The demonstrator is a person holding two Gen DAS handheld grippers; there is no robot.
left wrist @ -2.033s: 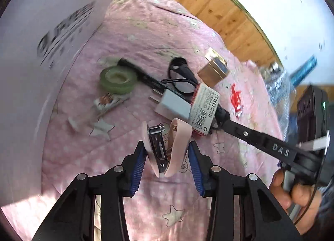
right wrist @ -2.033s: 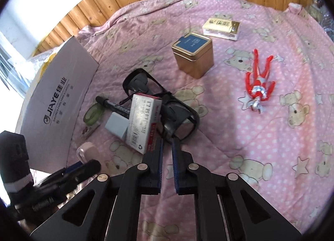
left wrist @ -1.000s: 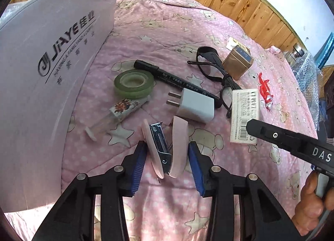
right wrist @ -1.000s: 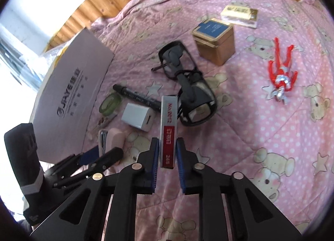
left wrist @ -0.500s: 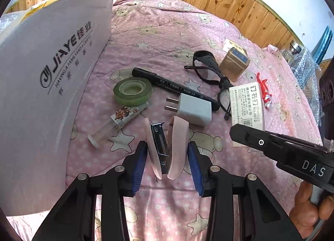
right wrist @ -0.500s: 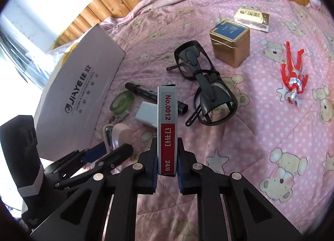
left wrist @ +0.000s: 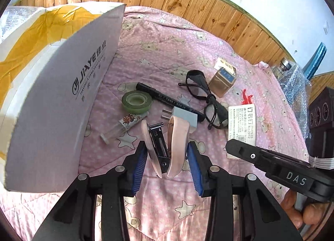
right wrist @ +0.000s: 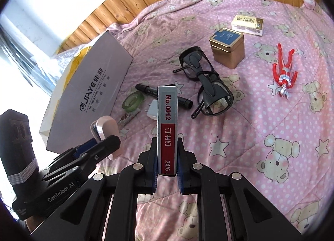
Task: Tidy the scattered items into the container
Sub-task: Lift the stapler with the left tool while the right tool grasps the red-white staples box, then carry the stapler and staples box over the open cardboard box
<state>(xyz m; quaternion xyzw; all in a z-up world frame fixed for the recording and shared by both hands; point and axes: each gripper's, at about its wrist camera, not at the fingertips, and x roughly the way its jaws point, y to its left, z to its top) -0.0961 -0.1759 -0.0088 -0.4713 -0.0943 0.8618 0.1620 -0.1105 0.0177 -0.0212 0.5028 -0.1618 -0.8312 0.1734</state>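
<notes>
Left wrist view shows the left hand-held gripper [left wrist: 167, 163] squeezing a pink stapler [left wrist: 165, 147] between its blue ribbed pads. The stapler is smooth pink plastic with shiny metal inside, and it is gaping open like a mouth. Its long side points away from the camera, up over the pink bed cover [left wrist: 167, 53] with bears and stars.

Right wrist view shows the right hand-held gripper [right wrist: 166, 170] shut tight on a staple box [right wrist: 167, 126]. The box is long, thin cardboard, grey on top and red at the bottom. It stands on its narrow edge, and its long side points forward, away from the camera, held up above the bed.

A big white cardboard box [left wrist: 58, 103] sits at the left with its flap up. Near it on the bed lie a green tape roll [left wrist: 136, 102], a black marker [left wrist: 167, 101], a white plug [left wrist: 183, 117], a little clear tube [left wrist: 123, 125] and black glasses [right wrist: 204, 88]. Farther off are a gold square tin [right wrist: 227, 47], a flat cream box [right wrist: 247, 23] and a red toy figure [right wrist: 282, 70], lying flat.
</notes>
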